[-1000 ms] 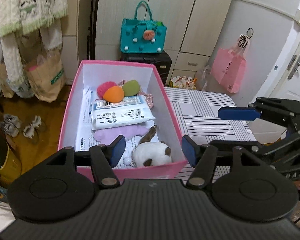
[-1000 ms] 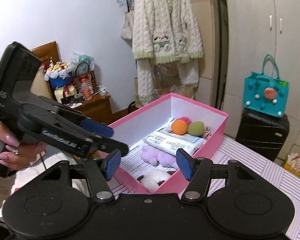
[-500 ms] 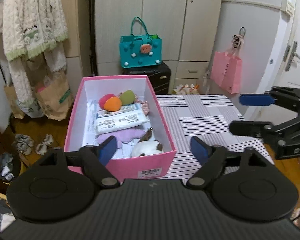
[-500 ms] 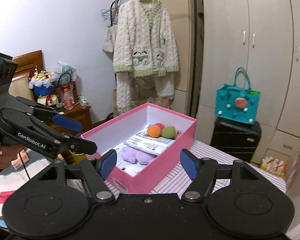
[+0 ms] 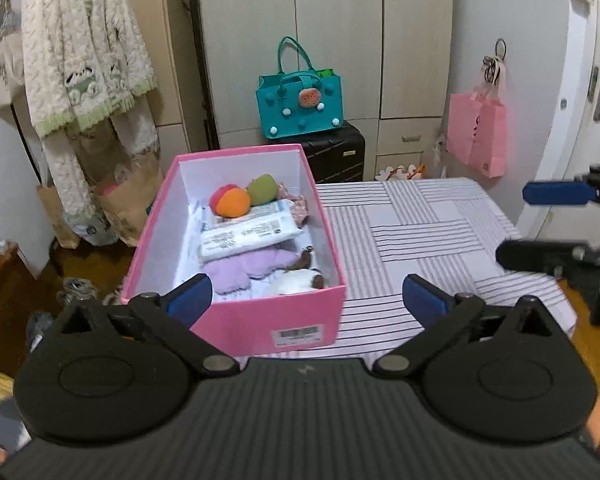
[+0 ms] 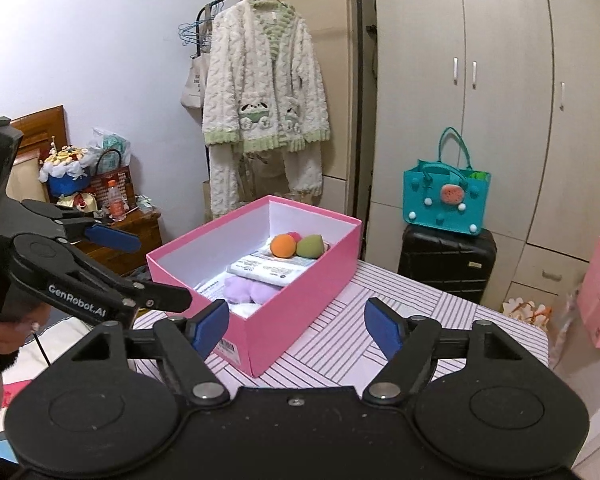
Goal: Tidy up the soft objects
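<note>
CHANGE: both views now sit farther back from the box [image 5: 236, 312] than a second ago | MEANING: items look packed, task likely near done | left gripper [image 5: 306, 298]: jaws opening wide, empty | right gripper [image 6: 296, 326]: jaws opening, empty | BOX: 12 o'clock on table [image 5: 428, 232], plush [image 5: 296, 282] inside

A table [image 5: 428, 232] covered with a striped white and grey cloth [image 6: 452, 320] carries one thing: an open pink box [image 5: 300, 320] at its left side, its long side running from near to far. To the right of the box the cloth lies bare.
</note>
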Motion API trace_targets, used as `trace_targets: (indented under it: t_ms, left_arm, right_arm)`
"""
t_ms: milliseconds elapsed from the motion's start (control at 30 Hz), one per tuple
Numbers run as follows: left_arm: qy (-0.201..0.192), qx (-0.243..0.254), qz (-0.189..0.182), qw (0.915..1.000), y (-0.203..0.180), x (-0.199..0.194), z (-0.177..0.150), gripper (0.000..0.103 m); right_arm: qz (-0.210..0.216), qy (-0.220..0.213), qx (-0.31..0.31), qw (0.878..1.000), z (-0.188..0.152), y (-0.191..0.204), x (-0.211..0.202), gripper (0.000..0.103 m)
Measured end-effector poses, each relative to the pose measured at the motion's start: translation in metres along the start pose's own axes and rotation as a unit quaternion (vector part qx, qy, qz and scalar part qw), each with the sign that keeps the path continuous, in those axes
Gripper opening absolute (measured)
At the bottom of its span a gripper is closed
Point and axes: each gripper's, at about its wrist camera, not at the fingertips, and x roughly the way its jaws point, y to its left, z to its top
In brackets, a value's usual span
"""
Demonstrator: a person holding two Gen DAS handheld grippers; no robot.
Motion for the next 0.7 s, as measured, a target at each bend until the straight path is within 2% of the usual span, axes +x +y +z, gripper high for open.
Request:
trace_targets:
  t_ms: [100,267,400,533,633,700]
  left_arm:
    - [-0.008,-0.007,0.006,0.9999,-0.006,0.002,-0.004,0.103]
    - [-0.007,-0.008,0.012,0.9999,-0.012,0.008,-0.01,0.103]
    - [-0.011,-0.019,0.037,0.9991,-0.013,0.013,-0.015,0.103]
    - [-0.006,-0.03,0.031,0.999,-0.01,0.018,-0.019,0.103]
    - [-0.003,-0.047,0.023,0.9986,-0.007,0.02,-0.025,0.103]
    - [-0.002,-0.05,0.015,0.9986,-0.007,0.022,-0.03,0.103]
  right_arm:
    - [-0.012,0.003,0.008,1.0,-0.005,0.0,0.0,0.084]
    - [-0.033,0.023,0.035,0.999,-0.011,-0.004,0.006,0.096]
    - [-0.055,0.047,0.026,0.997,-0.019,0.001,0.009,0.098]
    - [-0.072,0.062,0.045,0.994,-0.026,0.004,0.009,0.099]
    - [-0.094,0.06,0.057,0.992,-0.034,0.007,0.004,0.099]
    - [-0.13,0.028,0.052,0.99,-0.042,0.017,-0.005,0.099]
